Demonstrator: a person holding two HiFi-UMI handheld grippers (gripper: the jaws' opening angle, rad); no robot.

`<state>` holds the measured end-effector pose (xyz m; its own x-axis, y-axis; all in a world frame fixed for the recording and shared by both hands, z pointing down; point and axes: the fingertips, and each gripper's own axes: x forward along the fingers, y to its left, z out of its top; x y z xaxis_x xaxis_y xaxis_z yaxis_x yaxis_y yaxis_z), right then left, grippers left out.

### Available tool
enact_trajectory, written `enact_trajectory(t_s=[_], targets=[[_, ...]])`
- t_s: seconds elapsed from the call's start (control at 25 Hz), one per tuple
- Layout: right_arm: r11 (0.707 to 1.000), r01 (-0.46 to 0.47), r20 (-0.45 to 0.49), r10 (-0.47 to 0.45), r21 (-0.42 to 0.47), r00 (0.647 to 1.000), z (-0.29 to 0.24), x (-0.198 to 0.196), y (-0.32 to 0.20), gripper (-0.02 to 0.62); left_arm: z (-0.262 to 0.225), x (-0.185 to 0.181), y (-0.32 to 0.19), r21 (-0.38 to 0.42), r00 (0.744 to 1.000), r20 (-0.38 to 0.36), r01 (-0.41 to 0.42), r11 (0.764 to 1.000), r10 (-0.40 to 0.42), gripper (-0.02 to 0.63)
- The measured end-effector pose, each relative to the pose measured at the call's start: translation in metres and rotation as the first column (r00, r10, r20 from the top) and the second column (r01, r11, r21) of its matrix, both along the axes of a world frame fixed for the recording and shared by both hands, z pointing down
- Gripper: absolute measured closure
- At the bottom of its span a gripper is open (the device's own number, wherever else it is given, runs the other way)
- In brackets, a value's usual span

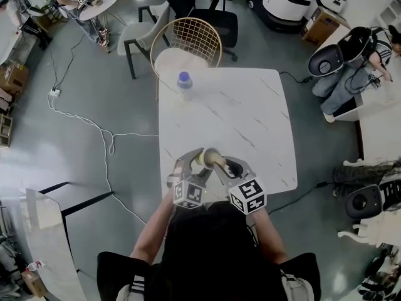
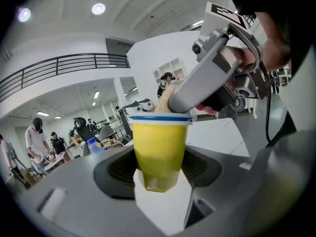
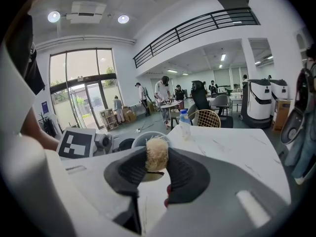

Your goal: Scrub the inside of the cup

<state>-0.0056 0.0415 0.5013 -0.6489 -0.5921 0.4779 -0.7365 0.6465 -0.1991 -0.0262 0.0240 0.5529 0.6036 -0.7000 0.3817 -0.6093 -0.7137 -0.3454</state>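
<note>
yellow plastic cup (image 2: 160,149), blue-rimmed: upright over near edge of white marble worktop (image 1: 250,118), clamped between wide-spread fingers (image 2: 116,169) of left gripper (image 2: 159,174). tan fibrous scrubber (image 3: 157,154): pinched tight in fingers of right gripper (image 3: 155,174), just above cup mouth. best handling: hold cup steady, push scrubber well inside, twist against wall and base.

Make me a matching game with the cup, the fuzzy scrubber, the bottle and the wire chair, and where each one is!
Things:
1. cup
2. scrubber
3. bottle
4. wire chair

Places:
A. gripped in the right gripper
B. on the floor beyond the table
C. gripped in the left gripper
D. standing at the table's far end

Pairs: 1-C, 2-A, 3-D, 4-B
</note>
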Motion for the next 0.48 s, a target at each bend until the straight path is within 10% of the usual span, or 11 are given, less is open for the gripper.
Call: enact_trajectory(t_s=[0.48], targets=[[0.998, 0.056, -0.003, -0.056, 0.006, 0.998, -0.004, -0.011, 0.009, 0.485, -0.003, -0.002, -0.004, 0.014, 1.000, 0.010, 0.002, 1.000, -0.002, 0.331]])
